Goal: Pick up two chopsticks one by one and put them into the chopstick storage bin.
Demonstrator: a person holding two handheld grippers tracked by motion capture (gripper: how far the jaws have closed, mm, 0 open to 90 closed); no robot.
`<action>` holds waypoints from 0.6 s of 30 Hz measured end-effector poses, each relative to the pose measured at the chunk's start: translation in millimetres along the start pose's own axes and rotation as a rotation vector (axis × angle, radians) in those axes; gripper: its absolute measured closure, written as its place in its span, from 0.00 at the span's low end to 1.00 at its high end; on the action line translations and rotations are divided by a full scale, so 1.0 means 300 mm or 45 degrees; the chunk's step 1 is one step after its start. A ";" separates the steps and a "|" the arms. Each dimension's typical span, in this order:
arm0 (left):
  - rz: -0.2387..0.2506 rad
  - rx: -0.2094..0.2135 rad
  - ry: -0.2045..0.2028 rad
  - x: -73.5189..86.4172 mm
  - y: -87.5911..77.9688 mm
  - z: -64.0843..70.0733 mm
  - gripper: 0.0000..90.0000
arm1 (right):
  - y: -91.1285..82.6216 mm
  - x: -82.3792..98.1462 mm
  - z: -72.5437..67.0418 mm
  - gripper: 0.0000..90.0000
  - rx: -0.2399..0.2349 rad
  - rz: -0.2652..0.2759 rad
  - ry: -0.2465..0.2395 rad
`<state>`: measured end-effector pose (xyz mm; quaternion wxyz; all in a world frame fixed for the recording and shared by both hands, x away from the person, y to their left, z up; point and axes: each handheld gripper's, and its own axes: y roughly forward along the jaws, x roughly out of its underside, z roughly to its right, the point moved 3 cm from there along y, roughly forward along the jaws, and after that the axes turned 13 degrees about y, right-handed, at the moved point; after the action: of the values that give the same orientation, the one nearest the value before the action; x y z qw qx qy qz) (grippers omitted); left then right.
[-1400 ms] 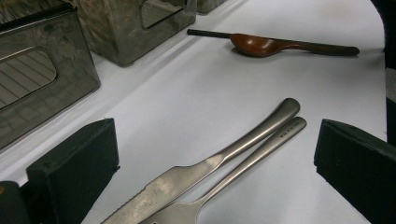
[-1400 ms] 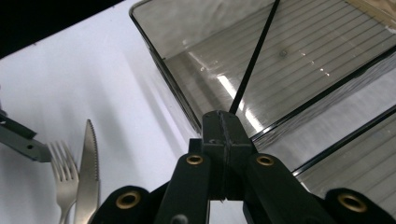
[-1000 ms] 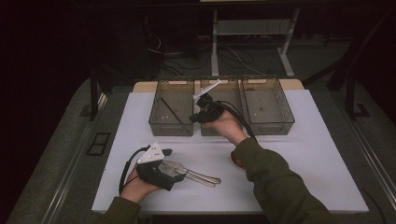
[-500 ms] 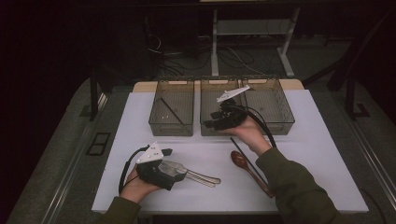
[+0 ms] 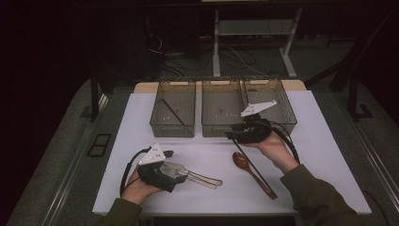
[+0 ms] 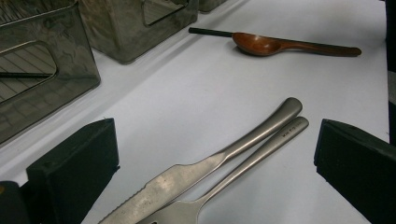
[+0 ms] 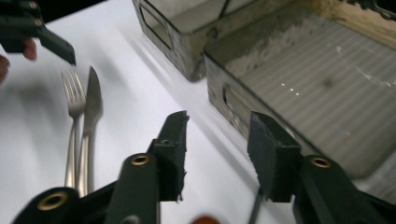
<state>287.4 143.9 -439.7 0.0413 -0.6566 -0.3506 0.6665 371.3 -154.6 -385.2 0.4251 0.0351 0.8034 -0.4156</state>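
The left gripper (image 5: pixel 181 173) rests low on the near left part of the white table (image 5: pixel 324 160), its jaws spread wide with nothing pressed between them. A metal knife (image 6: pixel 201 170) and fork (image 6: pixel 243 168) lie side by side and touching on the table between those jaws, handles pointing right toward the table's middle. The right gripper (image 5: pixel 231 136) hovers at the near edge of the middle bin (image 5: pixel 221 106), pointing left; its jaws stand partly apart, have just been closing a little, and hold nothing. Just near of it lie a brown wooden spoon (image 5: pixel 254 173) and a dark chopstick (image 5: pixel 251 162), which run together toward the near right. Three clear bins sit in a row at the far side; the left bin (image 5: pixel 173 109) holds one dark chopstick (image 5: pixel 173 112) lying slantwise.
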 end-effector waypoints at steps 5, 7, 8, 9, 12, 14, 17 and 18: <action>-0.006 0.001 -0.003 0.002 0.001 0.001 0.00 | -0.034 0.066 0.020 0.70 0.018 -0.022 0.050; -0.004 0.001 -0.004 0.002 0.001 0.002 0.00 | -0.044 0.093 0.024 0.72 0.026 -0.026 0.039; -0.008 0.002 -0.003 0.002 0.001 0.002 0.00 | -0.049 0.107 0.025 0.73 0.035 -0.029 0.038; -0.008 0.002 -0.003 0.002 0.001 0.002 0.00 | -0.054 0.121 0.027 0.74 0.041 -0.034 0.027; -0.012 0.002 -0.003 0.004 0.003 0.001 0.00 | -0.068 0.159 0.029 0.76 0.060 -0.043 0.028; -0.009 0.000 -0.007 0.006 0.005 0.000 0.00 | -0.078 0.183 0.034 0.79 0.071 -0.049 0.033; -0.012 -0.001 -0.010 0.008 0.004 -0.002 0.00 | -0.090 0.219 0.047 0.81 0.081 -0.061 0.051; -0.011 0.000 -0.009 0.008 0.004 -0.003 0.00 | -0.094 0.232 0.051 0.81 0.085 -0.065 0.053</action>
<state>288.4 144.6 -442.3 0.0430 -0.6527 -0.3537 0.6686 325.5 -204.4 -421.1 0.3960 0.0374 0.7984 -0.4519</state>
